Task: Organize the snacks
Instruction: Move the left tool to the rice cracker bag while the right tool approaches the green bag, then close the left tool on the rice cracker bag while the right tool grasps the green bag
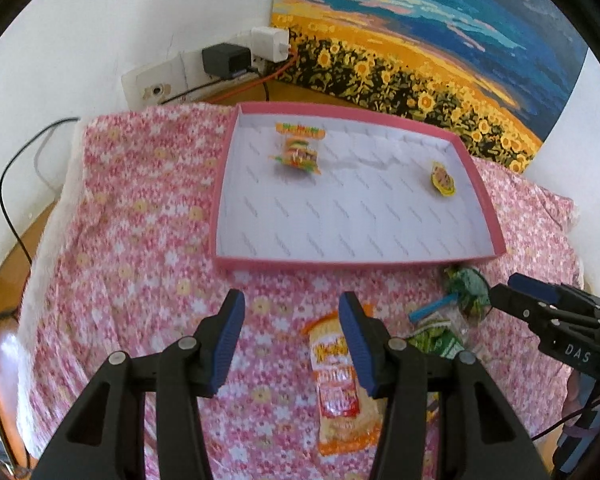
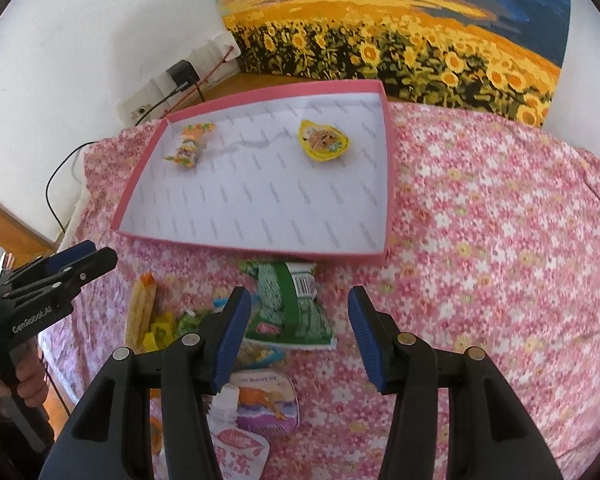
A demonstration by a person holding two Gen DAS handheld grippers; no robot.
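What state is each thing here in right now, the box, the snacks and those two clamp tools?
Pink box: open, lidless, two snacks inside.
Burger gummy packet: in the box.
Yellow jelly cup: in the box.
Green packet: on the cloth, outside.
Orange packet: on the cloth, outside.
Left hand-held gripper: open, empty.
Right hand-held gripper: open, empty.

A home room: floral cloth [image 1: 132,240], sunflower painting [image 1: 420,40], wall sockets [image 1: 172,80].

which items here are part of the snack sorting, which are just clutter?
Job:
pink tray
burger gummy packet and yellow jelly cup, both in the tray
orange snack packet, green packet, white-lidded cup on the floral cloth

Clutter:
sunflower painting
black charger
power strip
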